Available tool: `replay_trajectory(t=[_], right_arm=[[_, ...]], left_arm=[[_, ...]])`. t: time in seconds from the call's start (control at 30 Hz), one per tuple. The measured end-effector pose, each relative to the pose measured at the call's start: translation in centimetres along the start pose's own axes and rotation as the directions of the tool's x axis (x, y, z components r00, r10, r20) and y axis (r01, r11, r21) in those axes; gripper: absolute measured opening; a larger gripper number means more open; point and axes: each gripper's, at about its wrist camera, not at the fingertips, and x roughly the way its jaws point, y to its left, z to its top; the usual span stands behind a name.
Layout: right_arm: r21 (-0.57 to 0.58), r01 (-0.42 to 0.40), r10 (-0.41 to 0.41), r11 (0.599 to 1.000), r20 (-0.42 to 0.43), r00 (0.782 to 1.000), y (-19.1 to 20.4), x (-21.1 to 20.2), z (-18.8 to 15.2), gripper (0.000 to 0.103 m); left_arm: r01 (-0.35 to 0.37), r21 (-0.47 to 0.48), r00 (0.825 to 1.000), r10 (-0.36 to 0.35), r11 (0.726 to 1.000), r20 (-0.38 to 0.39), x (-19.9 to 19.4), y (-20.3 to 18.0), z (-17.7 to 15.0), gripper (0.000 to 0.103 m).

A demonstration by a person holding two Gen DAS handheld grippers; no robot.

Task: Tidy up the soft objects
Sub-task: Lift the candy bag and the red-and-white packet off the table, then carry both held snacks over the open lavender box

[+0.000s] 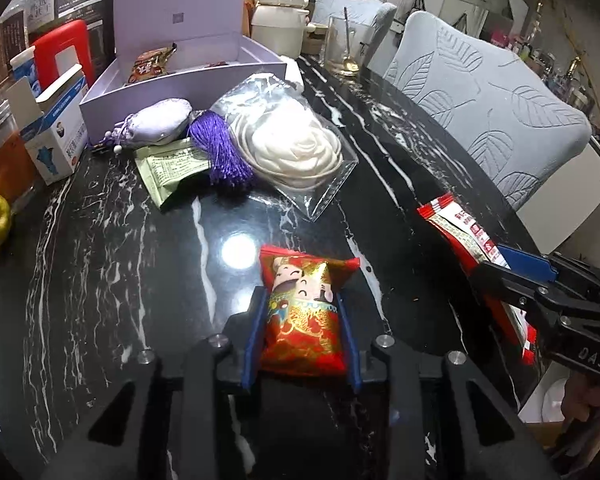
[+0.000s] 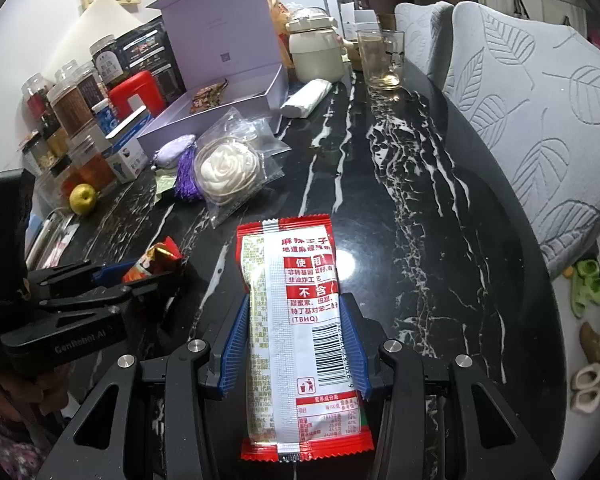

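My left gripper [image 1: 302, 299] is shut on a small red and gold pouch [image 1: 306, 312] printed with cartoon figures, just above the black marble table [image 1: 100, 264]. My right gripper [image 2: 295, 301] is shut on a long red and white snack packet [image 2: 296, 280], held lengthwise between the blue pads. The left wrist view shows the right gripper [image 1: 496, 264] and its packet [image 1: 456, 226] at the right table edge. In the right wrist view the left gripper [image 2: 148, 274] holds the pouch [image 2: 162, 258] at the left. An open lilac box [image 1: 180, 80] stands at the back.
In front of the box lie a lilac sachet [image 1: 162, 120] with a purple tassel [image 1: 220, 152], a white fabric rose in a clear bag [image 1: 296, 148] and a green packet [image 1: 172, 170]. Jars and cartons [image 2: 80, 120] line the left. A glass [image 1: 342, 46] stands behind, grey chairs [image 1: 496, 112] at the right.
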Motion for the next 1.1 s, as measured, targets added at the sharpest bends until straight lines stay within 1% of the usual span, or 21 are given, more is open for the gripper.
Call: replay_trajectory(t=[0.1,0.33,0.63,0.83,1.0,1.1], right_arm=[[0.001,-0.004,0.004,1.0,0.0,1.0,-0.1,0.1,0.1,0.044],[-0.004,-0.018,0.018,1.0,0.009,1.0,0.2,0.0,0.1,0.044],[-0.011,-0.067,0.068,0.998,0.049,0.997,1.5,-1.1,0.9,0.044],[-0.047,-0.111,0.116,0.993,0.109,0.987,3.0,-2.4,2.8,0.044],[-0.082,-0.154,0.166,0.985,0.159,0.973,4.4,-3.4,4.8,0.044],[-0.101,-0.175,0.192,0.979,0.186,0.964,5.2,-3.9,6.2,0.044]], left_arm=[[-0.001,0.007,1.0,0.001,1.0,0.012,-0.4,0.0,0.0,0.032],[0.015,-0.014,0.999,-0.014,1.0,0.039,-1.6,0.3,0.4,0.032],[0.014,-0.017,0.991,-0.011,1.0,0.131,-5.0,1.4,1.6,0.032],[-0.006,-0.03,0.977,0.012,1.0,0.211,-7.6,2.6,2.8,0.032],[-0.018,-0.041,0.958,0.029,0.999,0.285,-9.8,3.5,4.1,0.032],[-0.023,-0.055,0.941,0.04,0.998,0.335,-10.8,4.0,5.3,0.032]])
